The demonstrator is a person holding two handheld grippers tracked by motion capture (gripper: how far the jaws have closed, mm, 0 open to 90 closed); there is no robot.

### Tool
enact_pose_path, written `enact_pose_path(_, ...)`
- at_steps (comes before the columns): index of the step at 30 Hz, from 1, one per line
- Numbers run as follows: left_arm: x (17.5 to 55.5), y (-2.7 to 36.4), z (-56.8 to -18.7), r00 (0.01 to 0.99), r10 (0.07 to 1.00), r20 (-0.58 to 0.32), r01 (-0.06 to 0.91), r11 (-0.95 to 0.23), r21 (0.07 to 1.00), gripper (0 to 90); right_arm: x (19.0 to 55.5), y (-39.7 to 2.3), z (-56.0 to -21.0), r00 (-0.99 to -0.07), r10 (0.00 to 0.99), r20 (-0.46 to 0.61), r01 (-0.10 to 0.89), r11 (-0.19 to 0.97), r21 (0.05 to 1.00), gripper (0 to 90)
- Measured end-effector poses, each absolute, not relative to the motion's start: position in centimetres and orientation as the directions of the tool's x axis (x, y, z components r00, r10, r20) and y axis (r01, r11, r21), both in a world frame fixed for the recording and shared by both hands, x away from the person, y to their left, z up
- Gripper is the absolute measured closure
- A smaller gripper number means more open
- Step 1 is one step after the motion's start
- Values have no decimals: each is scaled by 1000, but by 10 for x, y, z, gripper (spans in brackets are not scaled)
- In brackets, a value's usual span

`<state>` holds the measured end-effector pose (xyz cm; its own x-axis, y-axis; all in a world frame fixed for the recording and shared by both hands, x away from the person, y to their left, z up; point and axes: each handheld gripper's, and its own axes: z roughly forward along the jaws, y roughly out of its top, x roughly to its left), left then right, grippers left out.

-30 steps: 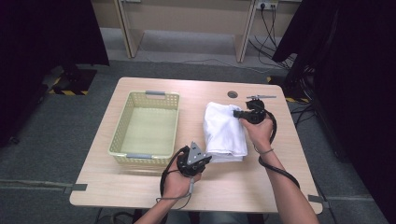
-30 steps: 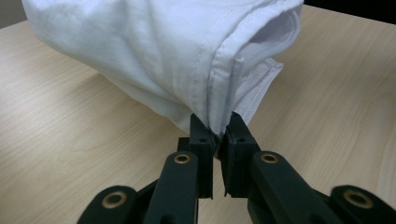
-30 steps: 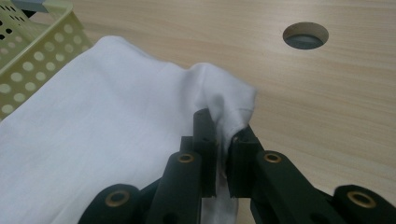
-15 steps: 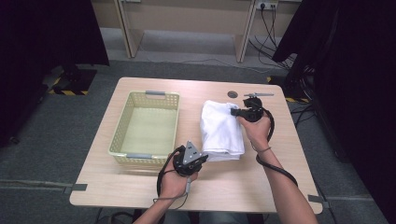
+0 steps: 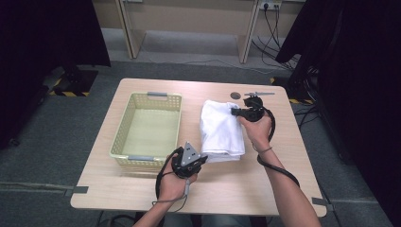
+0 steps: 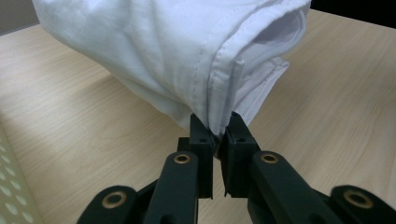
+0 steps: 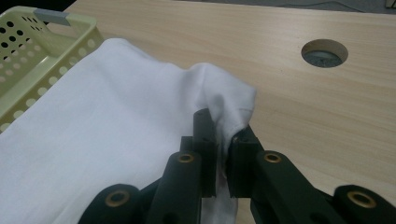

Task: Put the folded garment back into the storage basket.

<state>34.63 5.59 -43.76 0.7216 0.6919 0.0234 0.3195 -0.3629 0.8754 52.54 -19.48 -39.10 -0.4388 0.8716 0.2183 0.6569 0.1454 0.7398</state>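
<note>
A folded white cloth (image 5: pixel 219 130) lies on the wooden table (image 5: pixel 283 156) to the right of a pale yellow basket (image 5: pixel 147 127). My left gripper (image 5: pixel 202 157) is shut on the cloth's near left corner; its own view has the folded cloth (image 6: pixel 187 51) bunched and lifted between the closed jaws of the left gripper (image 6: pixel 217 133). My right gripper (image 5: pixel 235 112) is shut on the far right corner, where the cloth (image 7: pixel 107 126) puckers up between the pinching jaws of the right gripper (image 7: pixel 224 130).
The basket (image 7: pixel 28 51) is empty and has grey handles at its near and far ends. A round cable hole (image 5: pixel 235 95) and a thin grey tool (image 5: pixel 259 93) lie near the table's far edge. Bare tabletop lies right of the cloth and along the front.
The cloth and both grippers have shifted slightly left toward the basket. Both grips have held.
</note>
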Motion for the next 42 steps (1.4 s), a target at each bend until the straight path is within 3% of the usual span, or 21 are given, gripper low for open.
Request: enact_pose_path(42, 345, 82, -429, 688, 726, 21, 327, -335, 884, 836, 529, -172, -382, -460, 859, 226, 653, 154, 742, 845)
